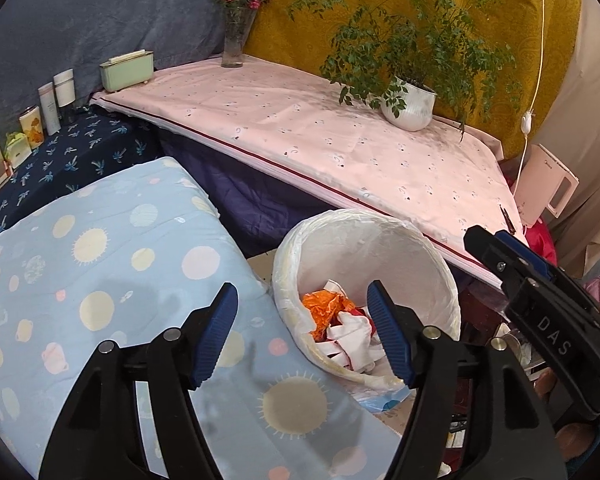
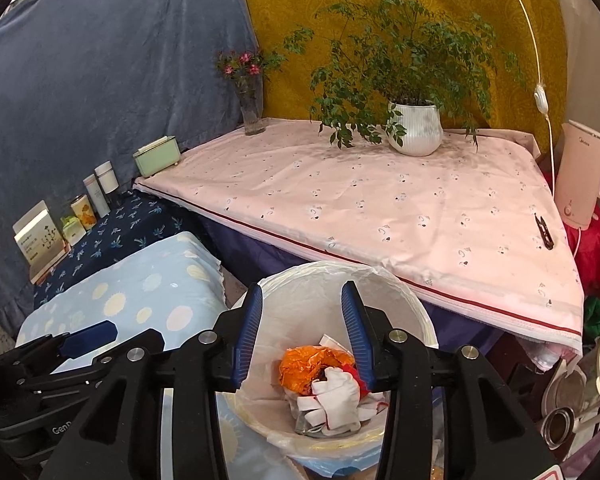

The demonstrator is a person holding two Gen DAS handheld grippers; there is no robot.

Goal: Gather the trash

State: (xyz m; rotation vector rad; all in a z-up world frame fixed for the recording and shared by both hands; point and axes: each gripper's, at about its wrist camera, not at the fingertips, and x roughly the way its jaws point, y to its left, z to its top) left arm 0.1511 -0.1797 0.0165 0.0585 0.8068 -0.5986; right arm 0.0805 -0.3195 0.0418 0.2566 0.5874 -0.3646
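Both grippers, left and right, agape over bin rim.

Both wrist views look down, sharing the bin

Black plastic grippers, ribbed blue pads, silver screws

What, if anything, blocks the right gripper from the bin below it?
Nothing visible does. The right gripper hangs open and empty over the bin, whose mouth is uncovered, with orange wrapper and white scraps at the bottom. The left gripper, also open, sits off to the side, outside the rim.
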